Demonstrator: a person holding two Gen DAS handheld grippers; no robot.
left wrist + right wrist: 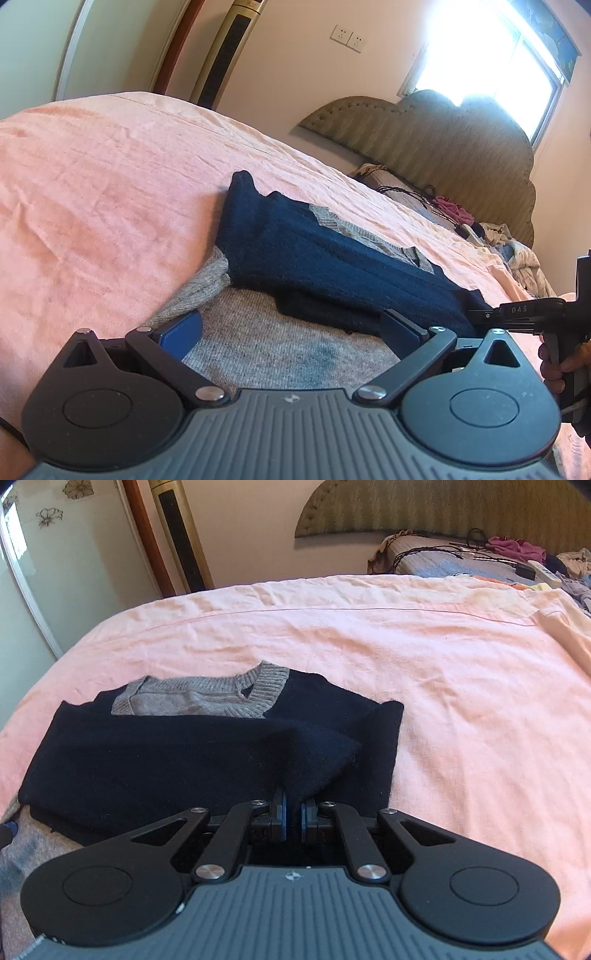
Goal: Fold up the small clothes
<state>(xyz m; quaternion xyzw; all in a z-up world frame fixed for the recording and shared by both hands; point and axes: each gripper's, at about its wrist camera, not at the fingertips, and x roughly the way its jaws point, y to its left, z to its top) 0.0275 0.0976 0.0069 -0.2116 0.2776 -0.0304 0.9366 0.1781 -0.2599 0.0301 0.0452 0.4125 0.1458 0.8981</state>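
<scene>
Navy sweater (184,760) fold pinched in my right gripper (293,812) at lower centre, left gripper (291,332) spread over its grey hem, pink bedsheet (443,686) beneath.

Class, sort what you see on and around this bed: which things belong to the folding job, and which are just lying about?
Part of the job:
- navy and grey sweater
- right gripper, shut on a navy fold
- left gripper, open over the grey part
- pink bedsheet, the folding surface

Lying about:
- black cables
- magenta cloth
- white remote
- tower fan
</scene>
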